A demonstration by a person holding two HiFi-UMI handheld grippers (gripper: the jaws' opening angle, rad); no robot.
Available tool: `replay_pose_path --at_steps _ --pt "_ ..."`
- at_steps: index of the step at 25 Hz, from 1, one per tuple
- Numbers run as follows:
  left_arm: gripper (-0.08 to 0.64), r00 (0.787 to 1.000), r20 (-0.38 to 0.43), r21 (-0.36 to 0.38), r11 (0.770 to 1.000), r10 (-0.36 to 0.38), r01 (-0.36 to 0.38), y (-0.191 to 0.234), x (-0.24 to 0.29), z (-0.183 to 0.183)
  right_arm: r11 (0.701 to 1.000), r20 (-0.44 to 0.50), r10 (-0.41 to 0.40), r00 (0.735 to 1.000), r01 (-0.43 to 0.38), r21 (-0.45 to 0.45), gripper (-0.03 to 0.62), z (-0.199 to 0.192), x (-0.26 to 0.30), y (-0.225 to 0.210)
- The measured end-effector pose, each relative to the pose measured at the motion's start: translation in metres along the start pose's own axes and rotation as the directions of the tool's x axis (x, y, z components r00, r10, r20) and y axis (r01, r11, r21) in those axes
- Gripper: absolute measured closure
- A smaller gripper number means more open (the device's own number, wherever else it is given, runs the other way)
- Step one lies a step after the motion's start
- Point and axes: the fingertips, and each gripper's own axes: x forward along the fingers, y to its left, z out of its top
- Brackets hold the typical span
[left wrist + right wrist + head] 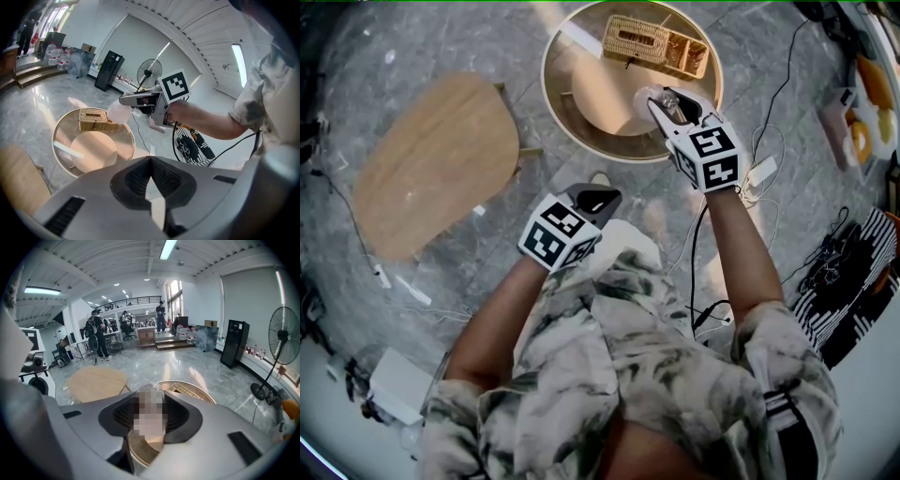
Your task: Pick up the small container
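Holding the small see-through plastic container (151, 392) between its jaws, the right gripper (667, 101) hangs over the near right edge of the round wooden surface with a glass top (547, 80). The jaws are part way open, and both pads press on the sides of the container. The container stands up and down between the pads, and its rounded top pokes out above them. From the left gripper view, the container (118, 112) looks to be up in the air, just in front of the woven straw basket (93, 119) and not touching the surface. So the pick-up looks nearly done.

The left gripper (598, 199) has its jaws closed tip to tip, with nothing in them. It is low, close to the person's body, over the grey stone floor (422, 56). It is well apart from the container.

The right gripper is the one that matters now. The container is right inside its jaws, so the next move just needs a steady squeeze and a straight lift, so that it does not tip or slip out.
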Motion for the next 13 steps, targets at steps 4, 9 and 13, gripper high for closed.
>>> replay_pose_path --at_steps 4,9,13 --pt "0.538 1.0 -0.001 -0.004 1.0 0.001 -0.001 0.002 -0.001 0.0 1.0 -0.004 0.0 1.0 0.0 -0.001 0.437 0.0 0.004 -0.001" --pt "0.538 1.0 -0.006 -0.002 1.0 0.006 -0.006 0.005 -0.001 -0.002 1.0 -0.009 0.006 1.0 -0.006 -0.002 0.437 0.0 0.008 0.002" --pt "0.538 1.0 -0.003 -0.008 1.0 0.006 -0.006 0.008 -0.002 -0.001 1.0 -0.013 0.01 1.0 -0.01 -0.005 0.437 0.001 0.013 0.003"
